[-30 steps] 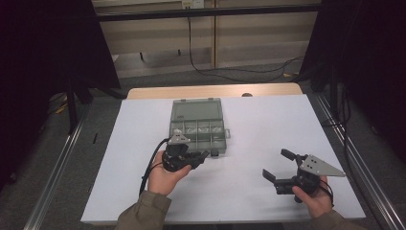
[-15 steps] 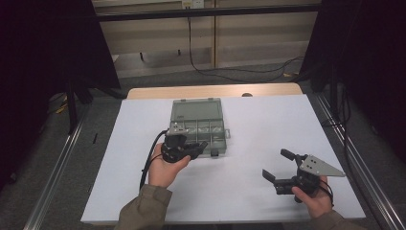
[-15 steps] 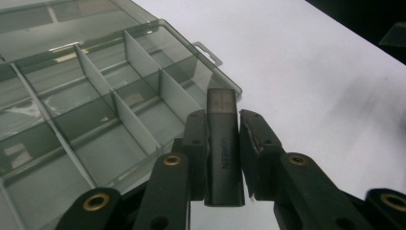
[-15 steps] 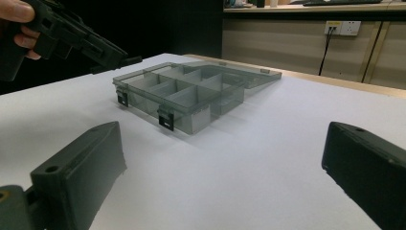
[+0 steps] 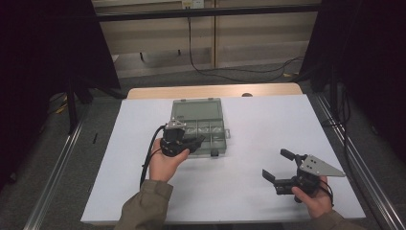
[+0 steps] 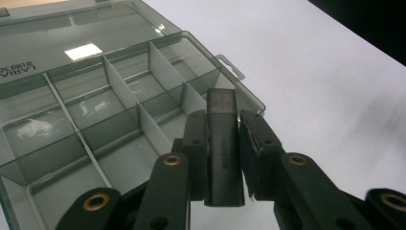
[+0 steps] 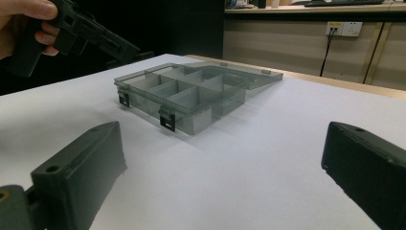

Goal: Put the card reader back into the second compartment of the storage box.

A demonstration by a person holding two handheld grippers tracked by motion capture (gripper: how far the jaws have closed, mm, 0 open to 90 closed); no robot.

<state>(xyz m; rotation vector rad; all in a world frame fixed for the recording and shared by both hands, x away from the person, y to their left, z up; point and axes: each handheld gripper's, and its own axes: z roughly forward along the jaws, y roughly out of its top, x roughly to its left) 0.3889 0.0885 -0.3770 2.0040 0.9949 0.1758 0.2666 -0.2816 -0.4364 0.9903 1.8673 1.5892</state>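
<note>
Left gripper (image 6: 224, 139) was clamped on a small dark grey adapter (image 6: 223, 143), both jaws pressing its long sides. The adapter stood lengthwise between the jaws, lettering running along its face, metal plug end poking out past the tips. In the left gripper view it sat lower centre of frame, just above the near right compartments of the organiser box (image 6: 95, 110).

Organiser box: clear grey plastic, divided into several compartments, lid folded back flat toward the upper left of that view. Compartments looked bare from this angle. A small tab stuck out from its right edge.

High view: left gripper (image 5: 194, 143) sat at frame centre, held in the left hand (image 5: 163, 163), its tips over the near edge of the box (image 5: 198, 125). Cable trailed down from it along the wrist. Box lay centre frame on the white table (image 5: 268, 120), lid toward the far side.

Right gripper (image 5: 277, 167) was at lower right of the high view, well apart from the box, jaws wide apart, nothing between them. It was held in the right hand (image 5: 313, 199), with a grey three-cornered plate on top.

Right gripper view: the two jaws stood at the lower left and lower right corners, bare table between. Box (image 7: 191, 93) was mid-frame with two dark latches on its near wall. Left hand (image 7: 26, 21) and its gripper were at upper left, above the table.
</note>
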